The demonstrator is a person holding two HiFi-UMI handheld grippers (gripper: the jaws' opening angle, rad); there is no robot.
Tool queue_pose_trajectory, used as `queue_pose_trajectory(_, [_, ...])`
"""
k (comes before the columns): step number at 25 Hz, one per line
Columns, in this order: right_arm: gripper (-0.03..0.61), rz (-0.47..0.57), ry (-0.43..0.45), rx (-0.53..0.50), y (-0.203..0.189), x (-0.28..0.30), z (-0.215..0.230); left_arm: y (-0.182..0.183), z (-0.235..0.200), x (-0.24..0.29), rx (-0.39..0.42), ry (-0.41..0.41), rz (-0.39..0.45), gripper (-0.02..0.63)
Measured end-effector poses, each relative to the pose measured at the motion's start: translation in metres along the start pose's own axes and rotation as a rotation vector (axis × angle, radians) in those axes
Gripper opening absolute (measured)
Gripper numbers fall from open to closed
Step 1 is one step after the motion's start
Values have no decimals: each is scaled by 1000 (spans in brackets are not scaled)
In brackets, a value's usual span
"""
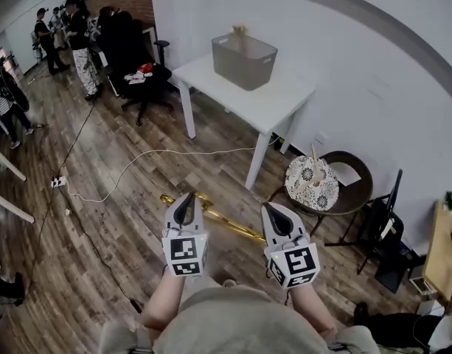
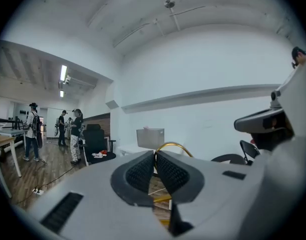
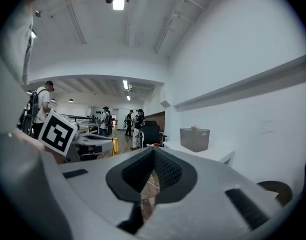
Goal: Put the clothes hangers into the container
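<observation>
**Two handheld grippers over a wood-plank floor [image 1: 130,220].** The left gripper [image 2: 154,156] has its ribbed black pads clamped on a hanger [image 2: 172,144] of thin, glossy gold metal. The rounded hook arcs up from between the tips and curves to their right. In the head view the hanger's straight bar runs slantwise beneath this gripper toward the right gripper [image 3: 153,154]. The right gripper's textured pads meet at the tips with nothing between them, and floor planks show through the gap lower down. The container [image 1: 244,61], a grey rectangular bin with rounded corners and a slight taper, stands well ahead of both grippers on a smooth white table [image 1: 277,102], well apart from the hanger. A white cable [image 1: 159,161] loops over the floor ahead of the left gripper. A round cushion [image 1: 311,184] with a patterned cover rests on a dark chair [image 1: 355,190] ahead and to the right of the right gripper.
</observation>
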State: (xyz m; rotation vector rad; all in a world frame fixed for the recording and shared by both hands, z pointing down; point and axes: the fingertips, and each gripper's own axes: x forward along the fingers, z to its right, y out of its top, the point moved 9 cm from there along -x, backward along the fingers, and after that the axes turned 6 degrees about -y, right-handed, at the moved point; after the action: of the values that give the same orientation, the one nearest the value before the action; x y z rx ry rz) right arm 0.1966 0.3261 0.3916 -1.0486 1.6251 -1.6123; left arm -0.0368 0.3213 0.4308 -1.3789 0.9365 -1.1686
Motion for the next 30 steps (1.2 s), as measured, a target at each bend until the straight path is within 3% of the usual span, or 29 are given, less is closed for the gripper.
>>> queue_pose_trajectory(9, [2, 20, 5, -7, -2, -11, 6, 5, 13, -3, -15, 9, 44, 17])
queue_pose_trajectory(30, [3, 15, -10, 63, -8, 10, 25, 11, 20, 24, -17, -26, 33, 17])
